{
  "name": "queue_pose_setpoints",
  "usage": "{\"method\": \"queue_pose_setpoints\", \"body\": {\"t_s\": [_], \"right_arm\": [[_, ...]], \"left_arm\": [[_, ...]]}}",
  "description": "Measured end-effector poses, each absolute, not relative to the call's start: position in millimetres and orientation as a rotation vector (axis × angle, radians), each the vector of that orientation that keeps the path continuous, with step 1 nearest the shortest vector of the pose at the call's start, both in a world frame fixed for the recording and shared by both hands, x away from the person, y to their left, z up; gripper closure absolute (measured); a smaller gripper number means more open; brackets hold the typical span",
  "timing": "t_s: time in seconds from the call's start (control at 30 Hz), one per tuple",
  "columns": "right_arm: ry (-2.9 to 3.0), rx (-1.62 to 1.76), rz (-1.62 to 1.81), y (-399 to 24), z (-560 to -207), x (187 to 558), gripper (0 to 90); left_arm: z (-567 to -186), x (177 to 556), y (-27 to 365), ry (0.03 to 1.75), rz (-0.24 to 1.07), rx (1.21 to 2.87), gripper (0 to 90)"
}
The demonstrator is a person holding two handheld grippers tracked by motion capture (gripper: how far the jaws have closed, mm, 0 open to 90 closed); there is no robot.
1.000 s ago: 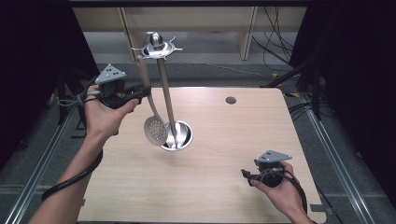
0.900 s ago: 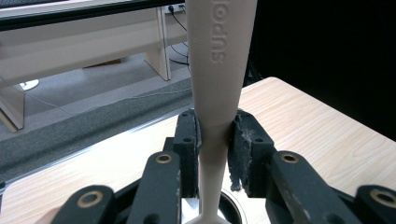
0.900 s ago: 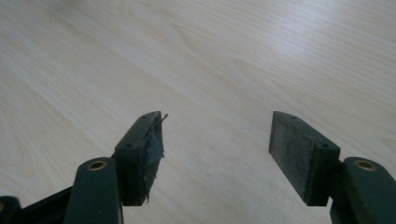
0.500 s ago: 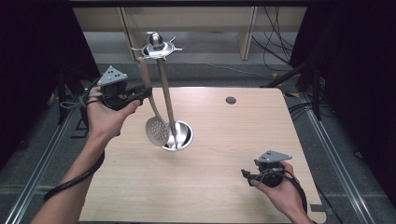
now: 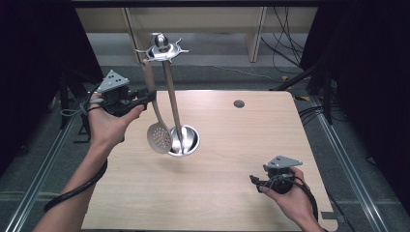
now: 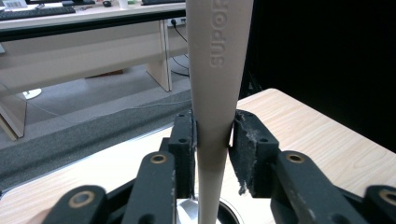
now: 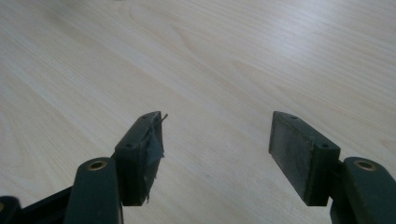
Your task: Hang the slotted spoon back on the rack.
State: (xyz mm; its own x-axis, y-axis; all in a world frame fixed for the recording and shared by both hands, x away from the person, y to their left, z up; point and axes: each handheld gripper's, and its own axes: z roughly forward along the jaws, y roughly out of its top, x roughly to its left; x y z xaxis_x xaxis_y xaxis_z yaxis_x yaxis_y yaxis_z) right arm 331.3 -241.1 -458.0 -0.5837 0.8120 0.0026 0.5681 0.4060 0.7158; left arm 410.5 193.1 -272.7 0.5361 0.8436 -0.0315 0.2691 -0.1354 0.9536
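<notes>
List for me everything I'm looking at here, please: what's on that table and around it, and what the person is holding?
Light wooden table: one, pale wood, centre of the high view.
Shiny metal utensil stand: one, silver, a pole with hooks on top, round base on the table.
Beige slotted skimmer spoon: one, beige handle, hanging from the stand's top.
Small dark round hole: one, near the table's far edge.
Pale wooden furniture: beyond the table.
Black cables: several, on the floor at far right.
Left hand-held gripper: one, black; its jaws have just been opening, the spoon handle between them.
Right hand-held gripper: one, black, jaws apart over the table, near right.
</notes>
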Motion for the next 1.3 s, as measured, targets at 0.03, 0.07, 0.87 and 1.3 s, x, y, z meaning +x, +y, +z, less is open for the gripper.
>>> {"method": "queue_pose_setpoints", "body": {"t_s": [0.03,0.07,0.87,1.3], "right_arm": [[2.316,1.204,0.979,-240.9,-457.7,330.7,35.8],[2.315,1.204,0.98,-240.9,-457.7,330.7,35.8],[2.303,1.213,0.99,-240.5,-456.9,330.3,36.0],[2.306,1.183,0.978,-241.7,-457.9,331.0,35.9]], "left_arm": [[-272.6,409.3,193.6,0.95,0.645,1.674,67.2],[-272.3,408.4,194.0,0.95,0.646,1.669,66.2],[-317.6,349.1,238.6,0.96,0.68,1.614,33.0],[-382.7,330.6,250.3,1.052,0.616,1.683,32.1]]}}
